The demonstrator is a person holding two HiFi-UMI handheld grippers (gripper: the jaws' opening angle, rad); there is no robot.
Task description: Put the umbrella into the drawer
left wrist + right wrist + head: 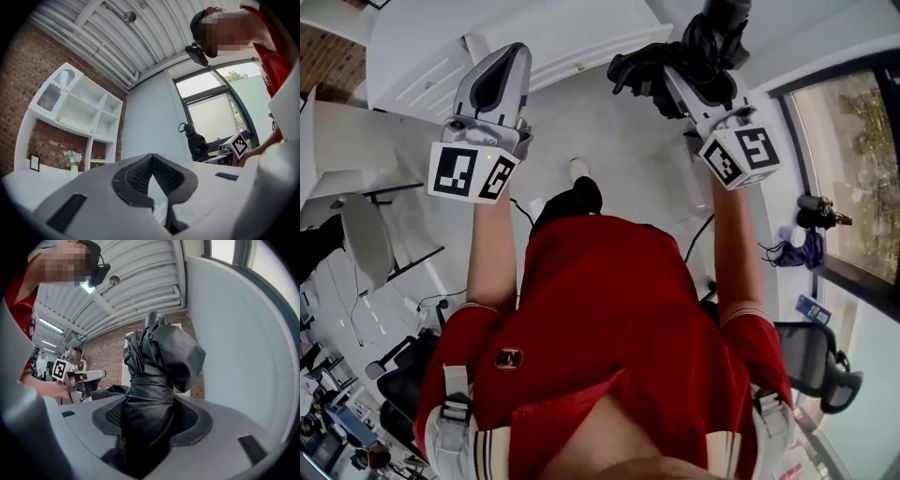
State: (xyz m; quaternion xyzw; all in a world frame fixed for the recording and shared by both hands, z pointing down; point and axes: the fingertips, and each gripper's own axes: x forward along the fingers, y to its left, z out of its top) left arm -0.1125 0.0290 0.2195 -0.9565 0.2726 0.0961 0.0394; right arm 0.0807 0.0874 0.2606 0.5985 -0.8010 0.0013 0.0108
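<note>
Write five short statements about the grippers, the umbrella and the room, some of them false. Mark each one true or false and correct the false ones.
1. The right gripper is clamped on a black umbrella. True.
2. The left gripper also grips the umbrella. False: its jaw tips meet with nothing between them.
3. The umbrella is spread open. False: it is folded up, with its fabric bunched and wrapped tight.
4. A white shelf unit stands against a brick wall. True.
5. The person wears a blue shirt. False: the shirt is red.
</note>
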